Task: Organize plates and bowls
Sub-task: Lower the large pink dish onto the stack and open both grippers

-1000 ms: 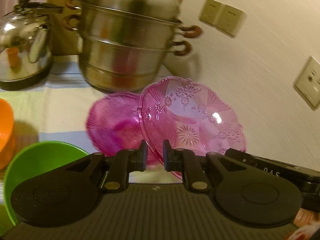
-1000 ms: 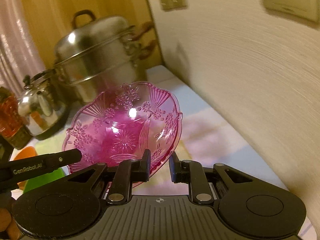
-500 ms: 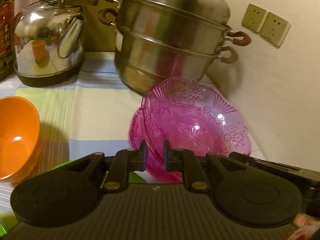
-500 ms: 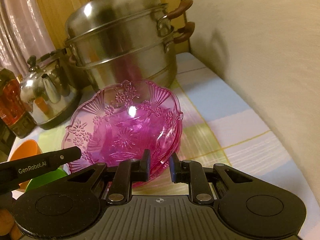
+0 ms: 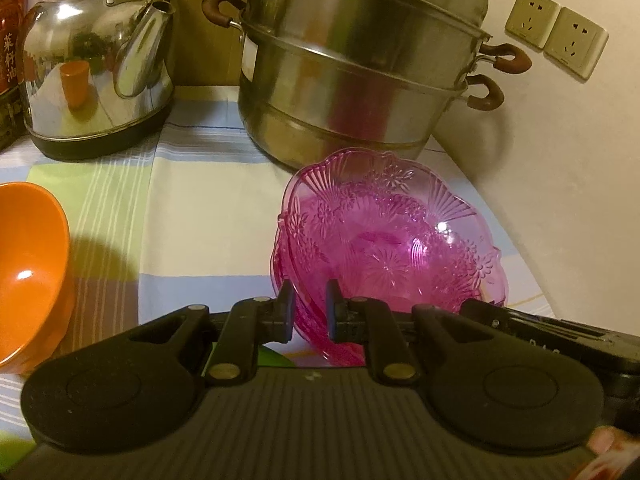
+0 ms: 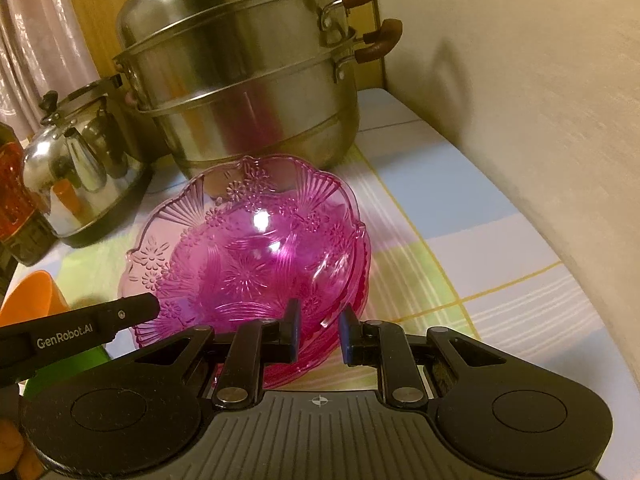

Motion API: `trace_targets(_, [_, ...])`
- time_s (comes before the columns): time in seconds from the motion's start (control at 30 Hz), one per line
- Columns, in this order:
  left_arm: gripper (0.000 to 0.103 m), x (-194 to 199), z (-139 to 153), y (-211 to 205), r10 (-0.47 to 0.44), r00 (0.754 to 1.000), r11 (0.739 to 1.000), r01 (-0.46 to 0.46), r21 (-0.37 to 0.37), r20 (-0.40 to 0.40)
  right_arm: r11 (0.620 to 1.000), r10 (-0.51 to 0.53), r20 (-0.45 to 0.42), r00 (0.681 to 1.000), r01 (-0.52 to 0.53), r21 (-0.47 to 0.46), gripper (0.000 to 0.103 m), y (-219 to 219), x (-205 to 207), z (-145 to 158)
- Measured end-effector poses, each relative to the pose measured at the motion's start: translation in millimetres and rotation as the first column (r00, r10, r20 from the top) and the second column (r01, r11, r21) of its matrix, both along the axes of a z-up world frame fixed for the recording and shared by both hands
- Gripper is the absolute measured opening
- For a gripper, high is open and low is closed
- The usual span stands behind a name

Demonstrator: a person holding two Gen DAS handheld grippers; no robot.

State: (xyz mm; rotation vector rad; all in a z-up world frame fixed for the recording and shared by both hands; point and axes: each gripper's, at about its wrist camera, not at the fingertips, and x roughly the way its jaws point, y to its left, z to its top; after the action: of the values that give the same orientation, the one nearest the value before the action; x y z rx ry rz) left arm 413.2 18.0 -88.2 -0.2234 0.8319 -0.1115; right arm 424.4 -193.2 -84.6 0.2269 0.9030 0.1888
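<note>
- The pink bowl (image 5: 384,240) is sitting nested in a second pink bowl (image 6: 356,292) on the worktop (image 5: 208,216), just in front of the steamer pot (image 5: 352,76).
- The left claw (image 5: 311,312) is gripping the pink bowl's near-left rim, its pads closed on the edge.
- The right claw (image 6: 318,334) is pinching the near-right rim of the same bowl, seen in the right wrist view.
- An orange bowl (image 5: 24,272) is lying well left of the pot, near the kettle (image 5: 96,68).
</note>
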Motion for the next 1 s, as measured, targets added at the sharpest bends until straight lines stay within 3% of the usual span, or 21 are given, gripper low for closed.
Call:
trace_targets(0.57, [0.015,6,-6,1,0.007,1.000,1.000,-0.008,-0.013,-0.023,1.000,0.000,0.009,1.000,0.000,-0.022,0.020,5,2,-2])
trace_targets(0.63, [0.017,6,-6,0,0.013,1.000,1.000,-0.014,-0.007,-0.020,1.000,0.003,0.017,1.000,-0.002,-0.022,0.027,6,1,-2])
trace_targets(0.7, [0.020,5,-5,-1,0.027,1.000,0.999,-0.027,0.021,-0.008,1.000,0.000,0.034,0.999,0.001,-0.022,0.045,5,0,-1])
trace_targets(0.73, [0.020,5,-4,0,0.028,1.000,0.999,-0.028,0.024,-0.003,1.000,-0.005,0.043,0.999,0.006,-0.012,0.049,4,0,0])
trace_targets(1.0, [0.022,1,9,4,0.044,0.998,0.999,-0.045,0.008,0.044,0.998,-0.043,0.086,0.995,0.040,0.038,0.051,-9,-8,9])
